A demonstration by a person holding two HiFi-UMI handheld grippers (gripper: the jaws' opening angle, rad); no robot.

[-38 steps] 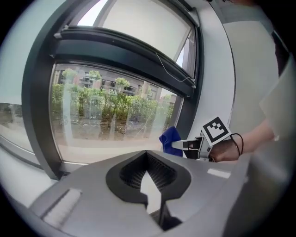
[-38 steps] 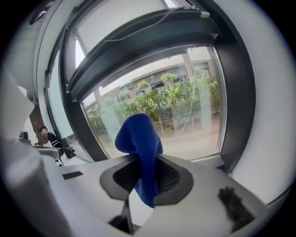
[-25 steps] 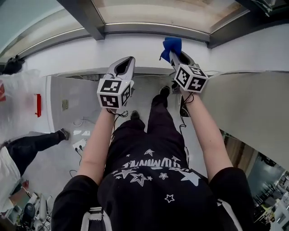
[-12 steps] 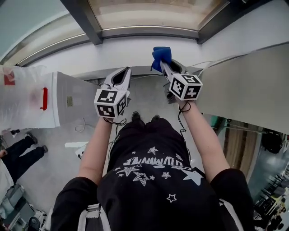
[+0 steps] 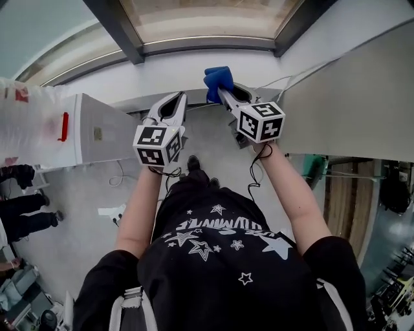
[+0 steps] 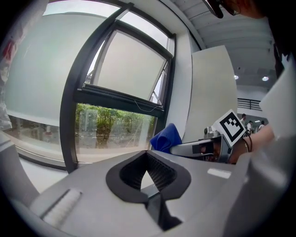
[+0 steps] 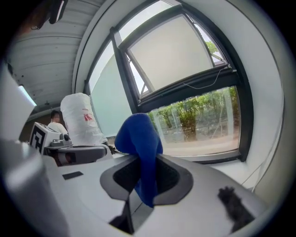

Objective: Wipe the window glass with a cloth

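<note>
A soft, crumpled royal-blue cloth (image 7: 138, 139) bulges up from the right tool (image 7: 141, 183), whose jaws pinch its lower fold. It is held in front of the dark-framed window glass (image 7: 196, 115), above the white sill (image 5: 162, 68). The left tool (image 6: 148, 172) hangs beside it, jaws together on nothing. A white plastic-wrapped bundle (image 5: 35, 129) stands off left.

Free air lies before the glass (image 5: 207, 16) above the sill (image 5: 162, 74) — dark frame bars (image 5: 119, 29) edge it. A grey panel (image 5: 349, 97) closes the right side, a white bag (image 5: 32, 129) the left.
</note>
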